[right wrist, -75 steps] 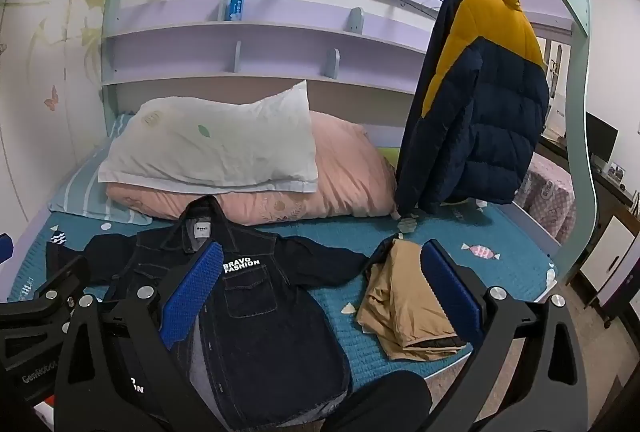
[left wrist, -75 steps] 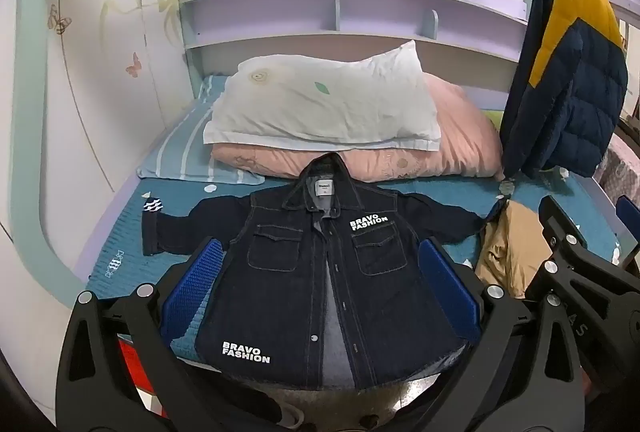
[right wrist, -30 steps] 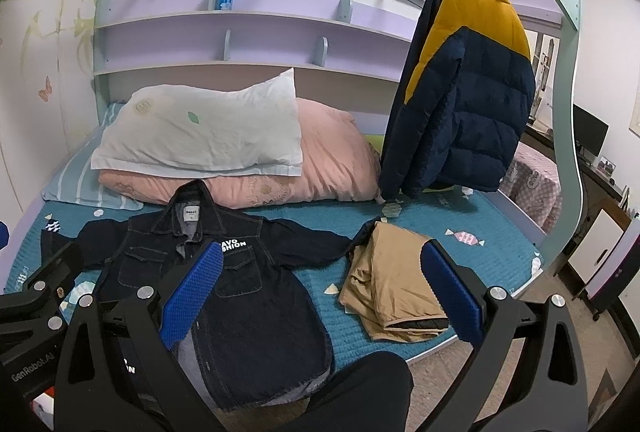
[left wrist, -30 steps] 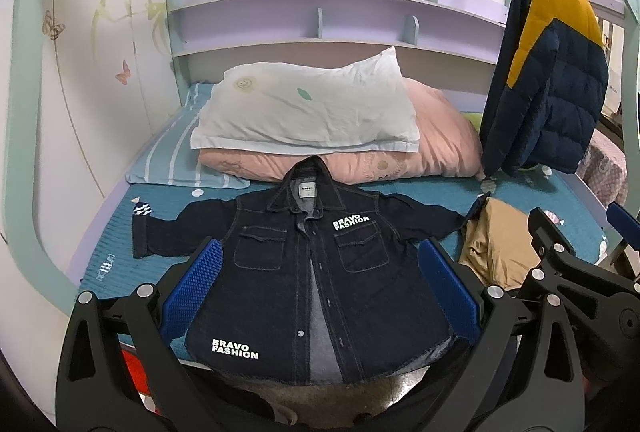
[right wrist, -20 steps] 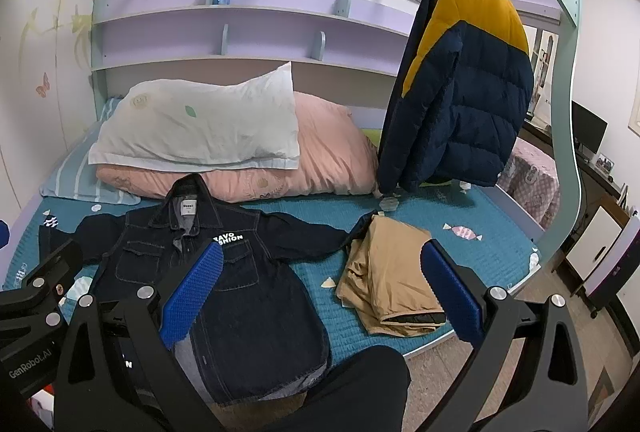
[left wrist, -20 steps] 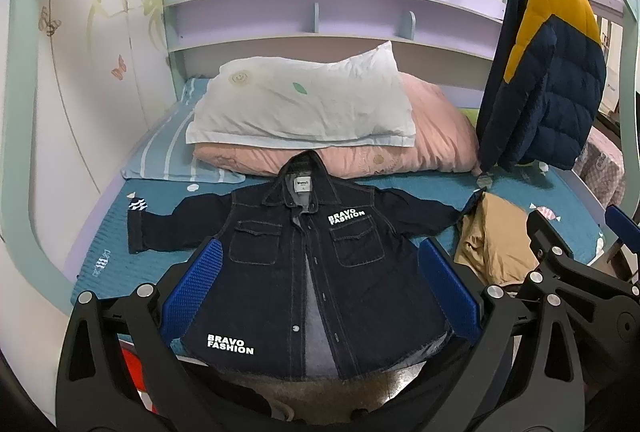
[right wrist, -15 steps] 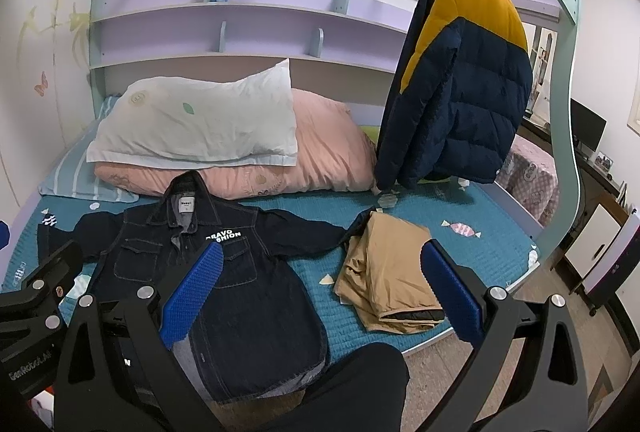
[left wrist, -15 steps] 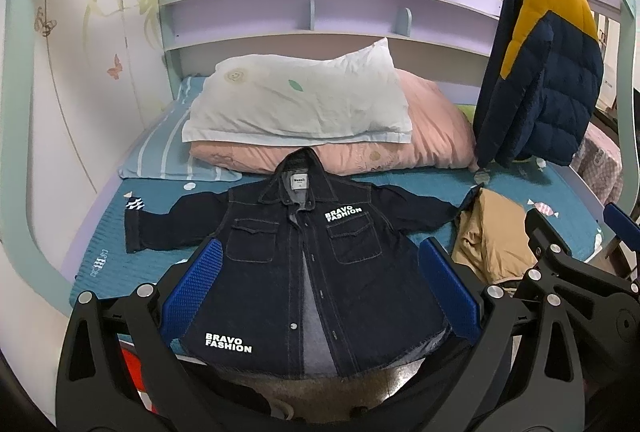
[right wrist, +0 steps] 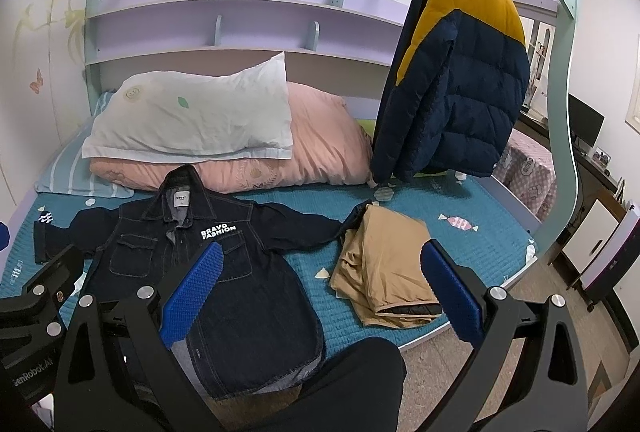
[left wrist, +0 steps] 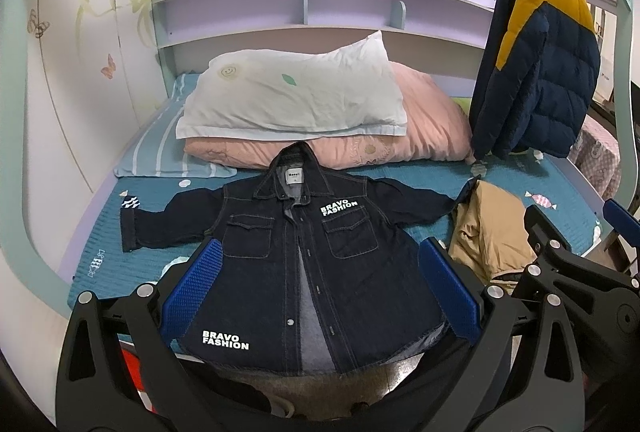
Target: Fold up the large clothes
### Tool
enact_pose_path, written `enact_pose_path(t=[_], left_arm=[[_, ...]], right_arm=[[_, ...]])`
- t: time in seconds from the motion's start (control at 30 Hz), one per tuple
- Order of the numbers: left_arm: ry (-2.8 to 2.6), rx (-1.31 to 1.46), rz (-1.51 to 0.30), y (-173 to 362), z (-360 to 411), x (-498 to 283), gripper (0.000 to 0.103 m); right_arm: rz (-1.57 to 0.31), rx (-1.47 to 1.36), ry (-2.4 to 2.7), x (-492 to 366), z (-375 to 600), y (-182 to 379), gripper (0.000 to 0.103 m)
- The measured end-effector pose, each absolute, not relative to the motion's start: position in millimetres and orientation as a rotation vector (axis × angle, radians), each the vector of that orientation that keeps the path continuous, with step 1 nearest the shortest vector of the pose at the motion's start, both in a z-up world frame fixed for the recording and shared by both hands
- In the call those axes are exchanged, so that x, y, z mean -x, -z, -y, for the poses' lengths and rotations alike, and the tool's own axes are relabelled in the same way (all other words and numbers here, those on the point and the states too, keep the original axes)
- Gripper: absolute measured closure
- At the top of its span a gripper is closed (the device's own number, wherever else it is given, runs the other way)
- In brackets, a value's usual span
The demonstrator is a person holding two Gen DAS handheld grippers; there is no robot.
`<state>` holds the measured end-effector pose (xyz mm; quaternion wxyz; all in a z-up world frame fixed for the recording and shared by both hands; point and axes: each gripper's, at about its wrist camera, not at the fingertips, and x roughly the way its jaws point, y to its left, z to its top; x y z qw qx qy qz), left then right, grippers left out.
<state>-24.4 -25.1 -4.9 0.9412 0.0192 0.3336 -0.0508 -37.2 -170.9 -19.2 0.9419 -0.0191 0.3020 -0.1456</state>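
one dark denim jacket (left wrist: 304, 264) lies flat, front up, sleeves spread, on the teal bed (left wrist: 120, 260), hem over the near edge. "bravo fashion" is printed twice on it; the collar label is too small to read. one folded tan garment (right wrist: 384, 272) lies beside it. two pillows (left wrist: 292, 100) are stacked behind. left gripper (left wrist: 316, 292) and right gripper (right wrist: 316, 292) are both spread wide, empty.
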Motion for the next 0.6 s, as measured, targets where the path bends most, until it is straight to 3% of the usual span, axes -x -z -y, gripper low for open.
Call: enact_pose_path(t=[0.6], left_arm=[[0.102,-0.040,-0.681,4.9,26.4,24.1,0.005]], right_arm=[[-0.619,0.037,0.297,37.4,170.8,19.7,0.007]])
